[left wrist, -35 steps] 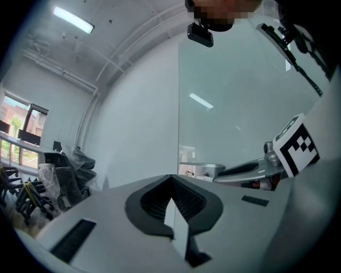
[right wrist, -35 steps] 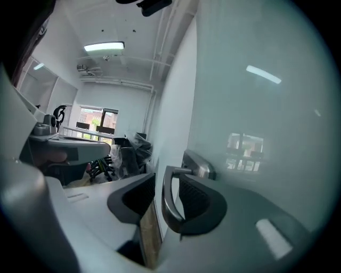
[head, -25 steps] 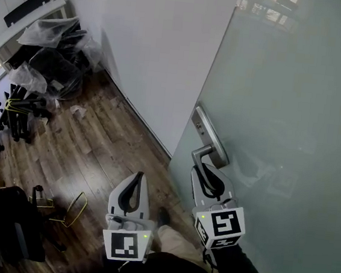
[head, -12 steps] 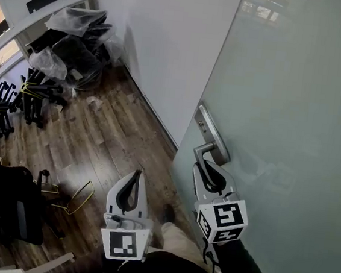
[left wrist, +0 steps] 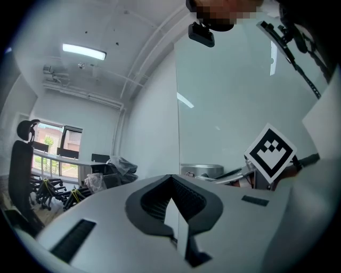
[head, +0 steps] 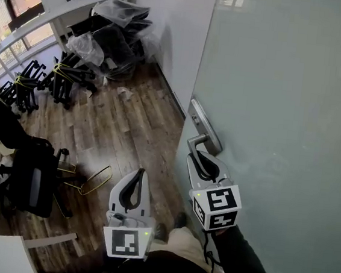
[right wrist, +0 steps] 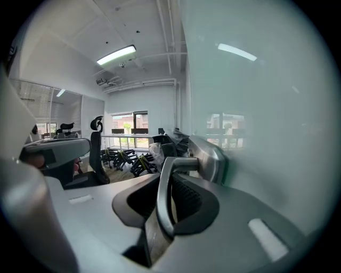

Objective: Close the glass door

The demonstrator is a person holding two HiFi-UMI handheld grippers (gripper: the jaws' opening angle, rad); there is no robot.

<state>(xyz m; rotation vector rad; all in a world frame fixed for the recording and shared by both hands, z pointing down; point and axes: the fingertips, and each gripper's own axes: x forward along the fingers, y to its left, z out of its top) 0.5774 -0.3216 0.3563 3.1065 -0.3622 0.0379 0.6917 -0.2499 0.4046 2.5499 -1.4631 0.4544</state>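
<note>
The frosted glass door (head: pixel 285 84) fills the right side of the head view. Its metal lever handle (head: pixel 195 143) juts from a steel plate at the door's left edge. My right gripper (head: pixel 199 160) is shut on that handle; in the right gripper view the lever (right wrist: pixel 164 192) runs down between the dark pads, with the plate (right wrist: pixel 209 157) just behind. My left gripper (head: pixel 138 175) hangs over the wooden floor to the left of the door, shut with nothing in it. In the left gripper view its jaws (left wrist: pixel 171 181) meet at the tip, with the door (left wrist: pixel 229 106) to their right.
A white wall (head: pixel 183 19) meets the door's left edge. Plastic-wrapped chairs (head: pixel 112 33) are piled in the far corner and black office chairs (head: pixel 21 178) stand at the left. A yellow wire frame (head: pixel 90 182) lies on the wooden floor. A person's leg (head: pixel 183 249) shows below.
The right gripper, still on the handle, and the left one have travelled along with the door. The door's edge has swung, and more of the room at the left shows.
</note>
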